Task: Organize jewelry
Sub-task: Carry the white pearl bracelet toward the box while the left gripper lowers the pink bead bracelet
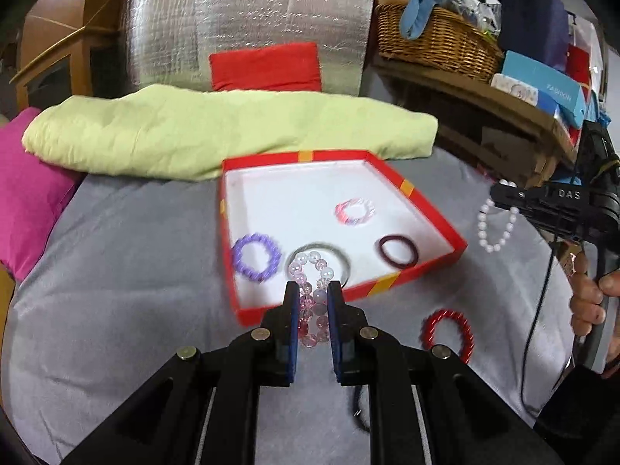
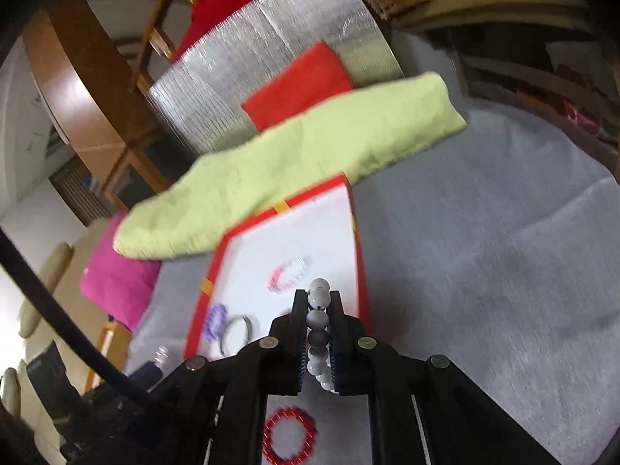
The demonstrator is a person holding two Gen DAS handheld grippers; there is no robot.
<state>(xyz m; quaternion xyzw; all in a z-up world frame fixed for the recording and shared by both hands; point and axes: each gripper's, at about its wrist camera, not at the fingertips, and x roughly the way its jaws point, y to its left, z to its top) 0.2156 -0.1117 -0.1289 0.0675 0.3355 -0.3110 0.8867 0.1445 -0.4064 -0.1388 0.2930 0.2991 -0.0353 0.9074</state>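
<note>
A shallow red box [image 1: 422, 209] with a white inside lies on the grey cloth. In it are a purple spiral ring [image 1: 255, 257], a pink-and-white ring [image 1: 355, 212], a dark maroon hair tie [image 1: 398, 252] and a clear bangle [image 1: 343, 257]. My left gripper [image 1: 313, 290] is shut on a pink bead bracelet [image 1: 312, 271], held above the box's near edge. Right of the box, my right gripper [image 1: 500, 197] is shut on a white pearl bracelet [image 1: 498, 232] that hangs below it. In the right wrist view the pearl bracelet [image 2: 318, 310] sits between the gripper's [image 2: 318, 298] pads. A red spiral ring [image 1: 449, 333] lies on the cloth.
A folded green towel [image 1: 217, 131] lies behind the box, a pink cushion [image 1: 27, 190] to the left, and a silver foil bag [image 1: 248, 35] with a red pad behind. A wicker basket [image 1: 438, 38] and boxes sit on a shelf at right. A hand [image 1: 589, 302] grips the right handle.
</note>
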